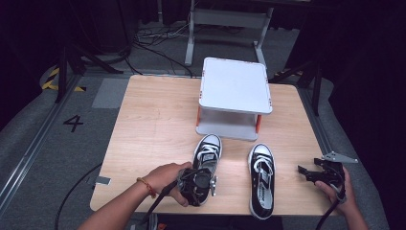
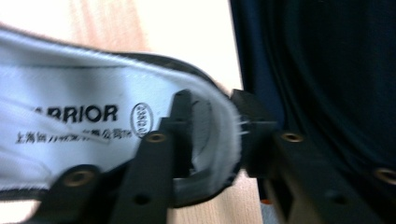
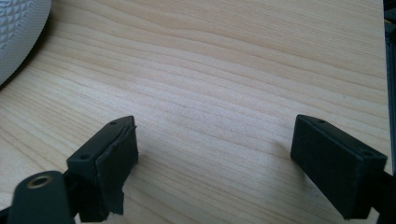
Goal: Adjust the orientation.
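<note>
your left tongs (image 2: 210,133) are clamped on the heel wall of the left shoe (image 1: 206,158), one jaw inside on the insole, one outside at the back. that shoe lies flat on the tabletop (image 1: 153,120), toe toward the white stand (image 1: 234,86). the right shoe (image 1: 261,179) lies just beside it, parallel and apart. your right tongs (image 3: 215,163) rest low over bare wood near the right edge, jaws wide apart and holding nothing.

Grey floor (image 1: 57,143), cables (image 1: 153,43), dark surroundings
</note>
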